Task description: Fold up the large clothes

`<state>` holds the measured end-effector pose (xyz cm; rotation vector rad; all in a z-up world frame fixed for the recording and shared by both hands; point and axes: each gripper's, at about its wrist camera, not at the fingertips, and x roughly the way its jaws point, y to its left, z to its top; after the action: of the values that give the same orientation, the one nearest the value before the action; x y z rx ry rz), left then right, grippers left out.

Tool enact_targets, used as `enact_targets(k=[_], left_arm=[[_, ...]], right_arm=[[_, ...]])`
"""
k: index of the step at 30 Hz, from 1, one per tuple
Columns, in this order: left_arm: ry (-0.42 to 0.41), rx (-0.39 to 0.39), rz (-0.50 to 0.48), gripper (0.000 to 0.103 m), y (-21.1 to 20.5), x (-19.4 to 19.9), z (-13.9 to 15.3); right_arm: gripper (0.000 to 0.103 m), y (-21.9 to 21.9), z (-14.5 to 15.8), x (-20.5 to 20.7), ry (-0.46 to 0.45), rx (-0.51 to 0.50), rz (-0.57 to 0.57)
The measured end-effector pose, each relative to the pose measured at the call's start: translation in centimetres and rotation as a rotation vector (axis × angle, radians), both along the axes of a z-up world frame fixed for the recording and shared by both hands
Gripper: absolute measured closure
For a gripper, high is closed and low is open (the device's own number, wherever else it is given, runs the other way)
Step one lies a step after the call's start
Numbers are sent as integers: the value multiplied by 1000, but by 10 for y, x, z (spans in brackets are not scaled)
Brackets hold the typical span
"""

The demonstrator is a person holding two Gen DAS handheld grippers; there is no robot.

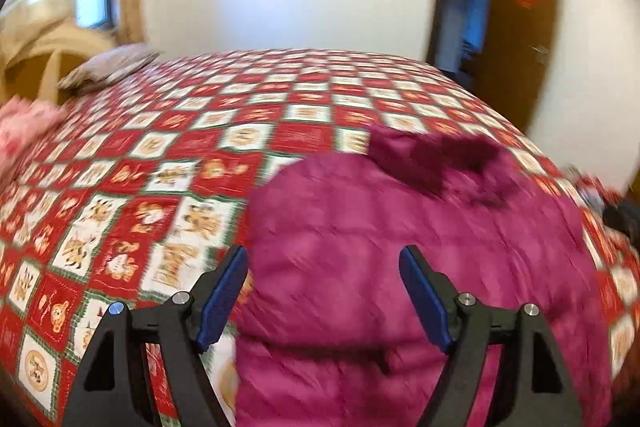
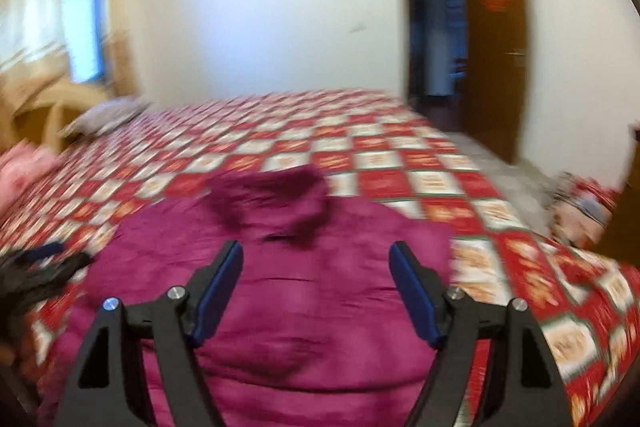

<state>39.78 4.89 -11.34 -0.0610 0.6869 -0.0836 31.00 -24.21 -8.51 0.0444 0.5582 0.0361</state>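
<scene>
Motion-blurred, fisheye-warped, window-lit (image 2: 82, 7) frames

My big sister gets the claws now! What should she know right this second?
Left claw: open, holding nothing, above the coat.
Right claw: open, holding nothing too.
The magenta puffy coat lies on the red checkered bedspread, its fuzzy darker collar or hood at the far end.
Done: it looks bundled into a compact shape, though blur hides how neat.
Left: check the folds, tuck any loose part.
</scene>
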Motion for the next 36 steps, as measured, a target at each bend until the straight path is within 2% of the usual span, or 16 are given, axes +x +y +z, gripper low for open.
enact_targets(k=[2, 5, 6, 10, 13, 17, 19, 21, 22, 24, 26, 27, 30, 32, 34, 36], left_arm=[[19, -2, 41, 25, 4, 18, 2], [55, 68, 91, 25, -4, 37, -3], [63, 82, 99, 25, -5, 42, -6], [76, 127, 105, 25, -14, 56, -27], [123, 148, 119, 25, -17, 59, -53], [157, 73, 119, 23, -9, 55, -81], [182, 47, 144, 10, -3, 60, -84], [202, 49, 160, 6, -2, 65, -88], [203, 76, 167, 5, -6, 66, -88], [195, 104, 175, 4, -10, 65, -87], [191, 85, 175, 4, -6, 64, -87], [191, 59, 174, 4, -3, 62, -87], [170, -22, 176, 4, 7, 55, -85], [162, -34, 184, 4, 8, 54, -84], [163, -22, 187, 4, 5, 54, -83], [159, -22, 186, 4, 5, 53, -83]], right_arm=[[41, 21, -10, 23, 67, 4, 71], [60, 31, -42, 51, 189, -21, 101], [62, 31, -52, 57, 223, -29, 98], [63, 25, -81, 57, 261, -134, 51], [62, 15, -92, 53, 270, -132, 30], [61, 1, -101, 56, 280, -75, 31], [60, -1, -102, 58, 284, -58, 36], [60, -3, -102, 59, 288, -36, 42], [60, -3, -102, 60, 289, -31, 43], [58, -2, -100, 59, 293, -34, 40], [43, -1, -96, 59, 313, -51, 34], [39, -3, -90, 58, 324, -51, 21], [35, -19, -58, 59, 245, 76, -17], [10, -30, -34, 71, 182, 137, -94], [7, -34, -23, 95, 168, 157, -147], [8, -32, -26, 127, 220, 129, -166]])
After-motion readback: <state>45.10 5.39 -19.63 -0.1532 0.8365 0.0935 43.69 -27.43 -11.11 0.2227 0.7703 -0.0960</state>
